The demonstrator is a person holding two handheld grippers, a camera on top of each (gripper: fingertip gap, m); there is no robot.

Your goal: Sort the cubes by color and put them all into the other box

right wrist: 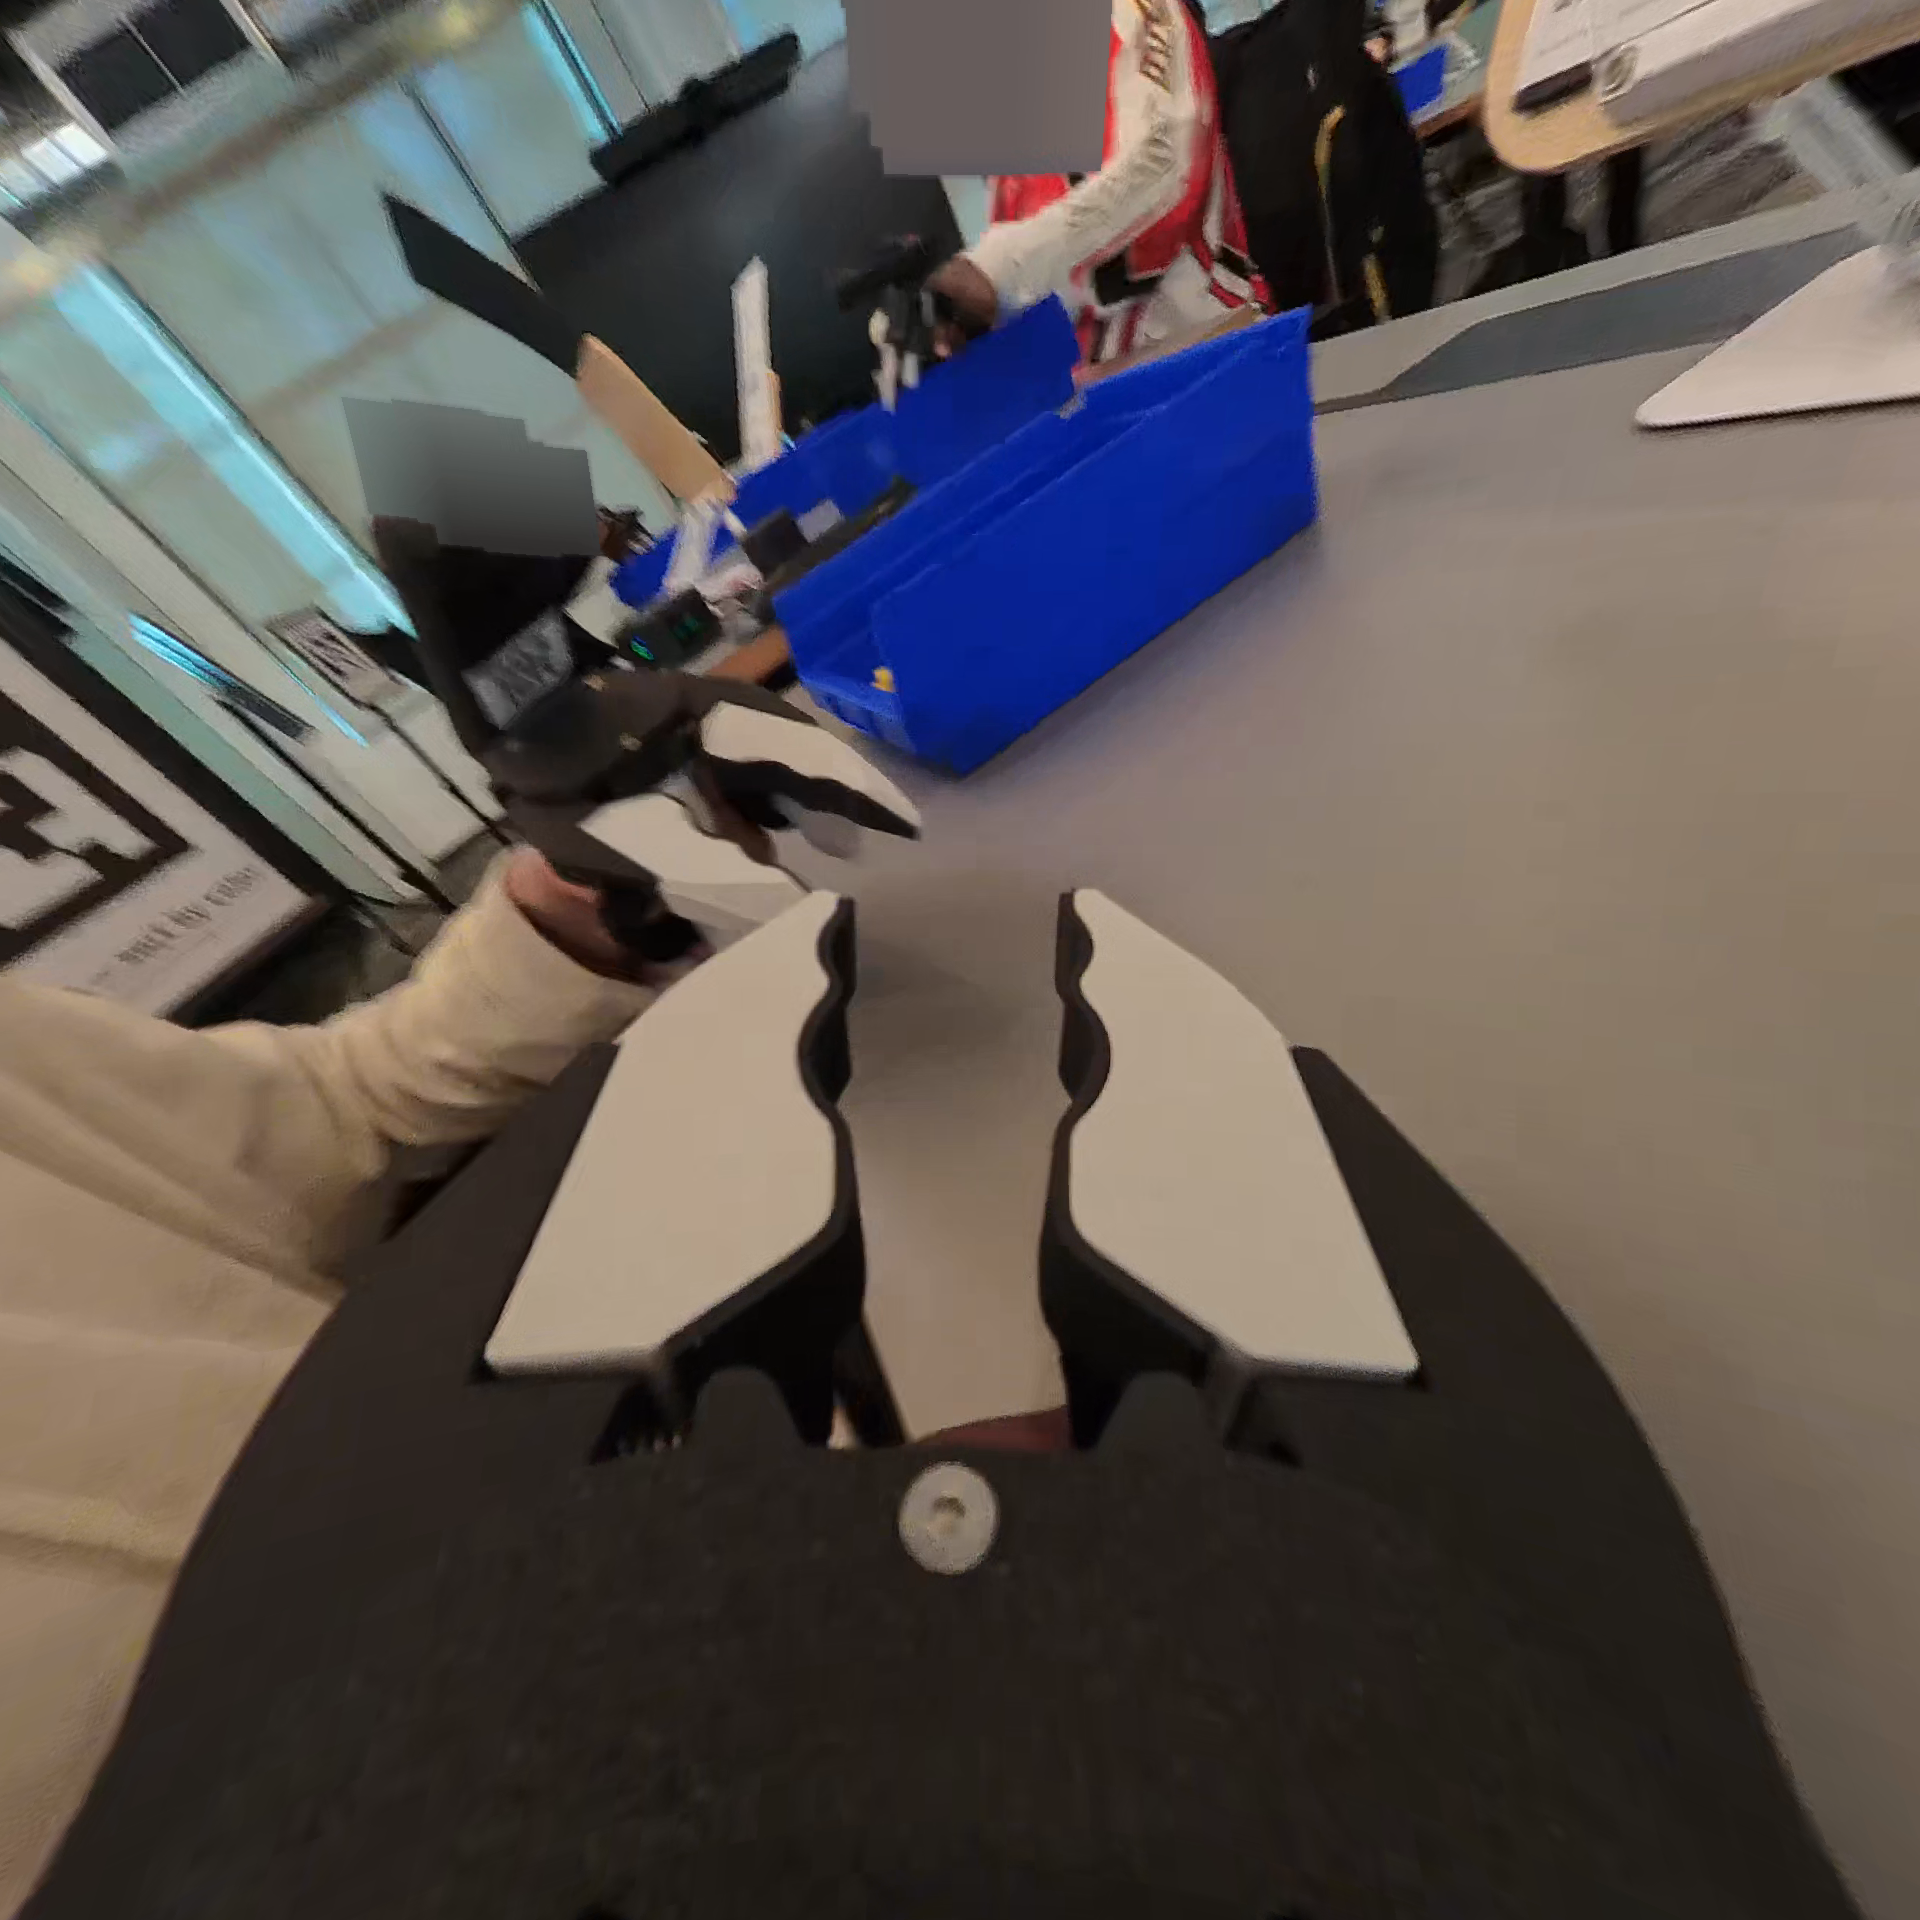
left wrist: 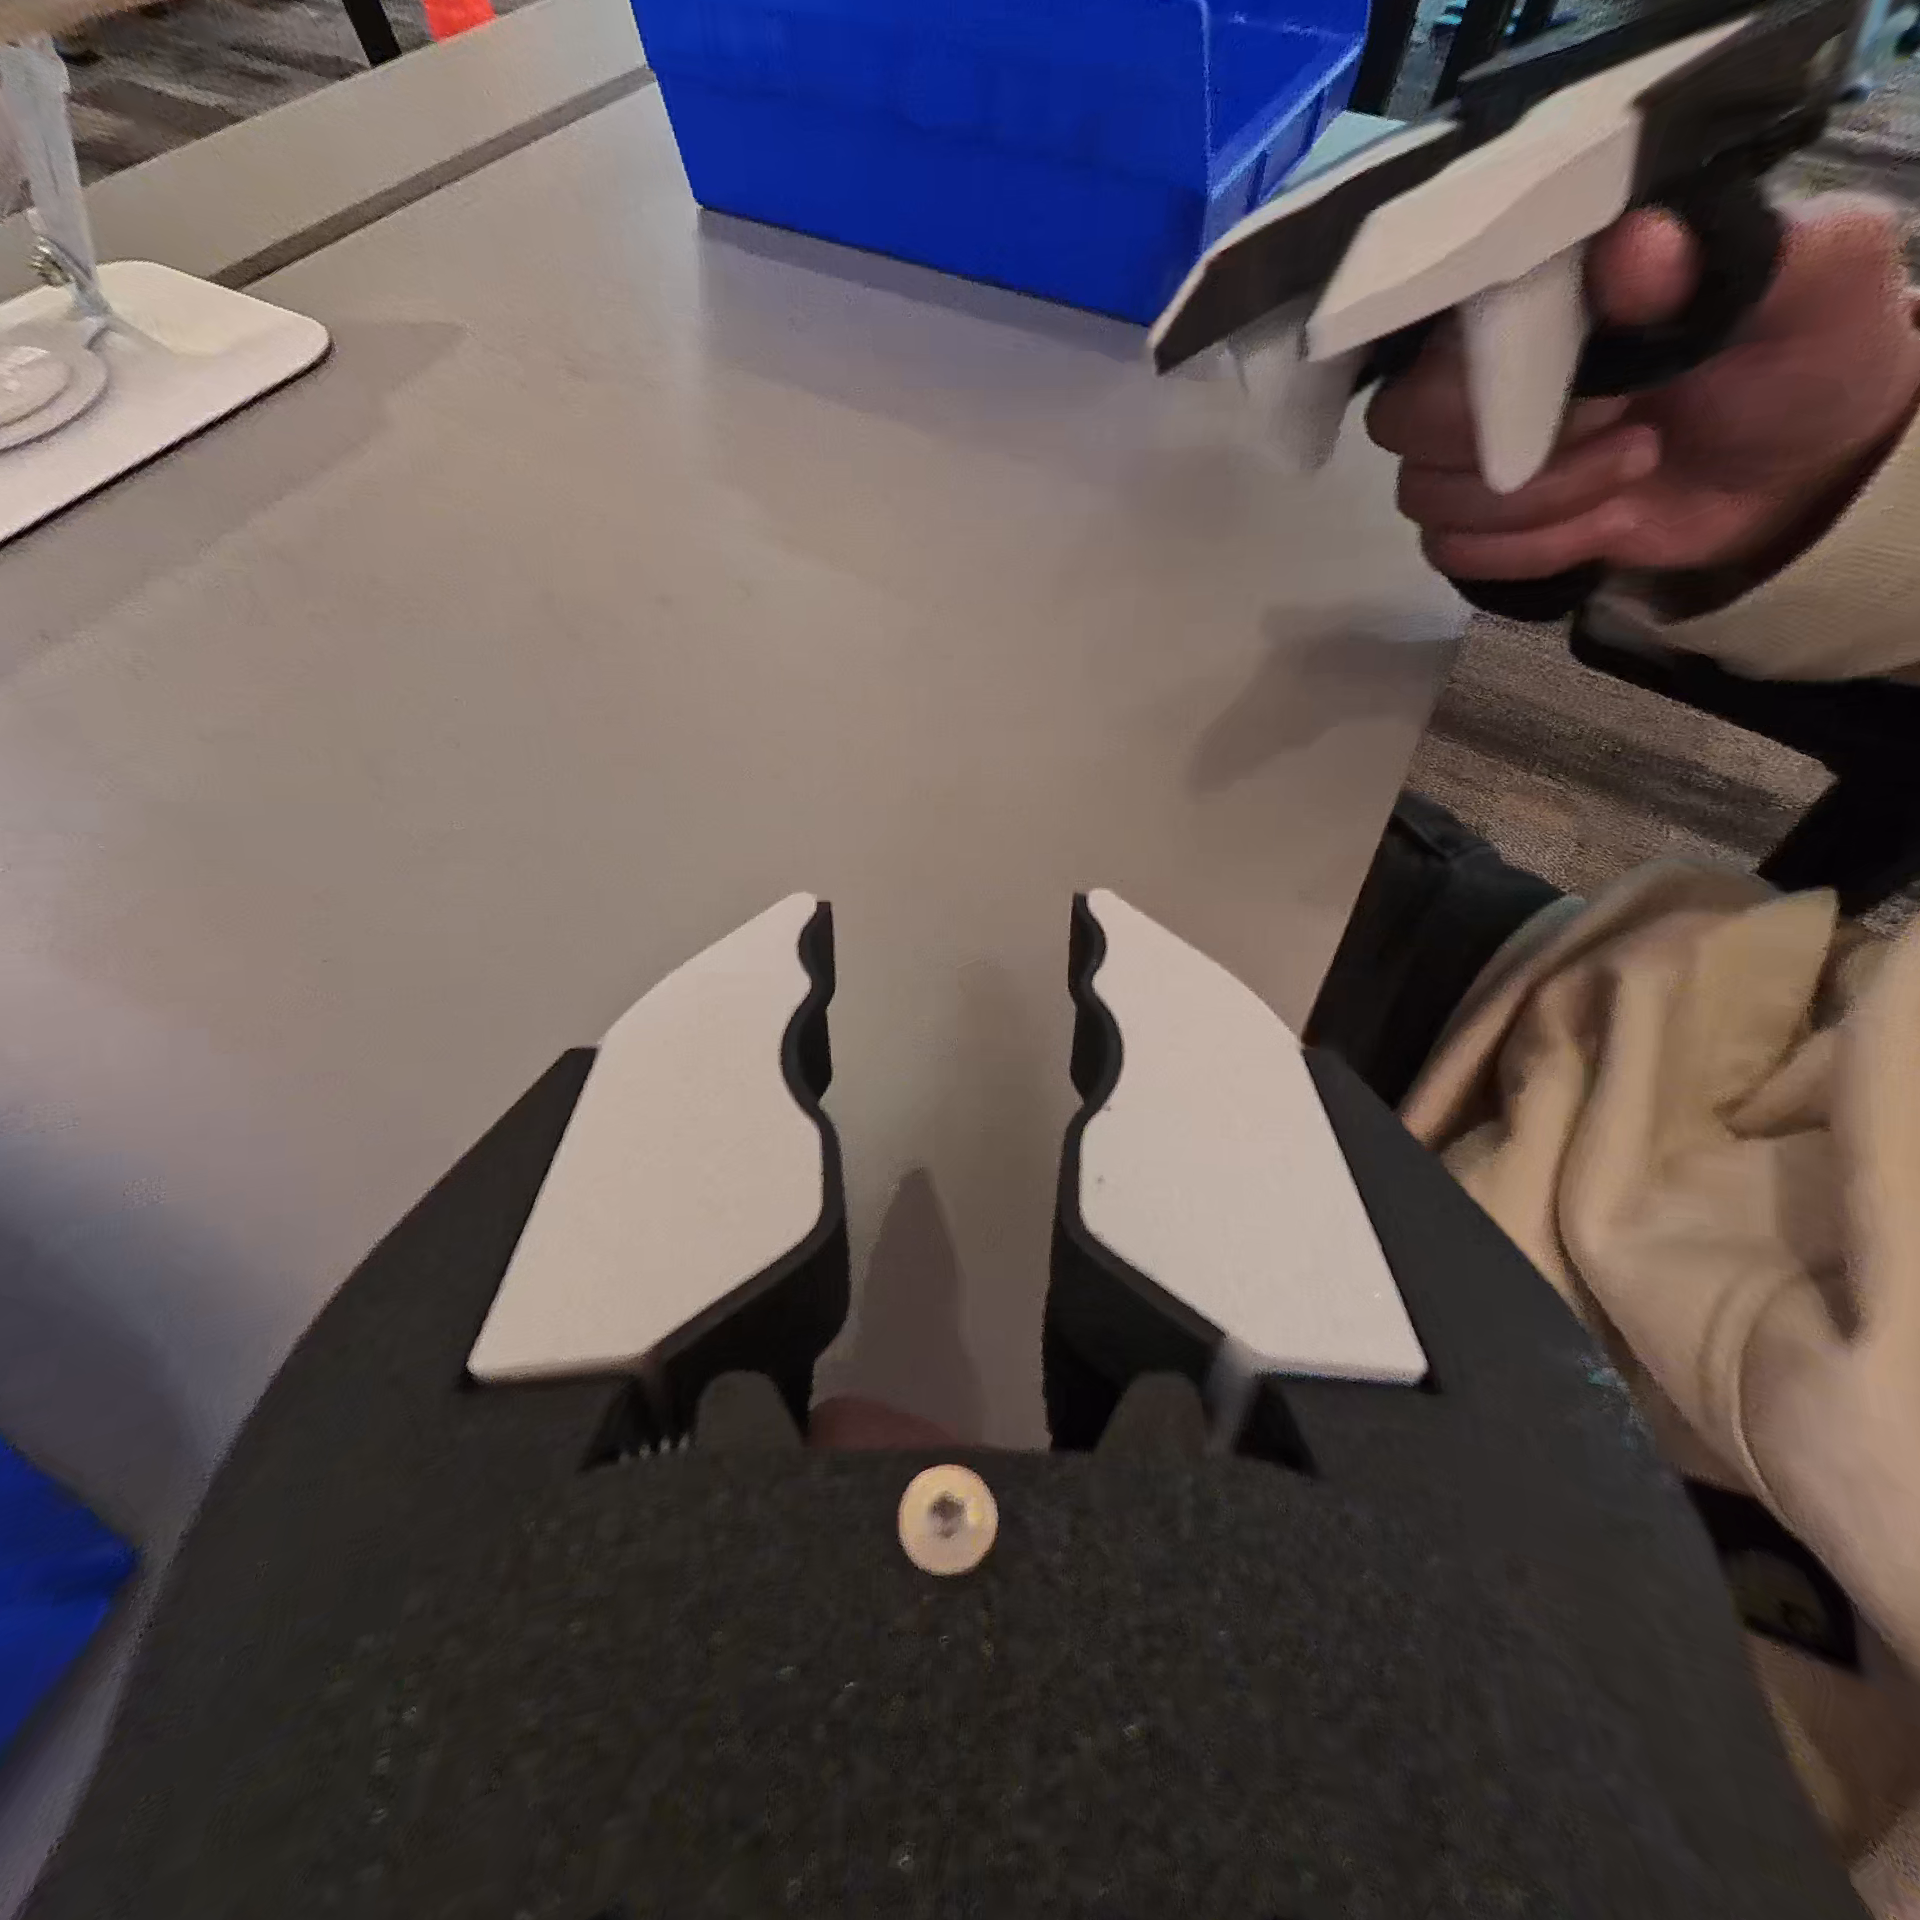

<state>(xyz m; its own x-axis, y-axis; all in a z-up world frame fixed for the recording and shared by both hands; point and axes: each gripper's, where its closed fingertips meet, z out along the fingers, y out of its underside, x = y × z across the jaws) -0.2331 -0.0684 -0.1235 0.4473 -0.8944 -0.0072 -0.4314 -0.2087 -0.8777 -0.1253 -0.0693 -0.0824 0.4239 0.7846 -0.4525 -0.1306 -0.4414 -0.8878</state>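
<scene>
Both the left gripper and the right gripper are hovering over the bare grey table with jaws standing apart and gripping nothing, while the blue box is sitting well ahead, a yellow cube showing inside.

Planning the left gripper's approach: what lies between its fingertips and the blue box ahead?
Only bare grey tabletop lies between the left gripper and the blue box, as the left wrist view shows.
</scene>
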